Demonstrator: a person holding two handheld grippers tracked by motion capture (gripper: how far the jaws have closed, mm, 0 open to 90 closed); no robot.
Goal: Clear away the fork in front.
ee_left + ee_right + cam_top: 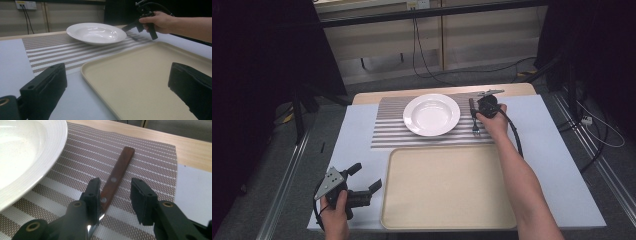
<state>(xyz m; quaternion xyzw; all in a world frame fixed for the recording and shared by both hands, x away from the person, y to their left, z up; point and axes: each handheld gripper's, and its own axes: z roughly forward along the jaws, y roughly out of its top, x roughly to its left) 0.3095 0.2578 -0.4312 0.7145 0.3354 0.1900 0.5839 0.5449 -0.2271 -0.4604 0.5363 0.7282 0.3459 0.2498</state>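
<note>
Our right claw (113, 202) stands open astride the wooden handle of the fork (116, 176), which lies flat on the striped mat (150, 165); one jaw is just beside the handle, the other apart, so we judge the grasp about to close and nothing lifted yet. The white plate (431, 114) sits just left of this claw. Our left claw (362, 182) waits wide open and empty, with the bare tray (447, 185) just to its right. The table (552, 165) is pale, with cables trailing across the grey floor (492, 75) beyond.
</note>
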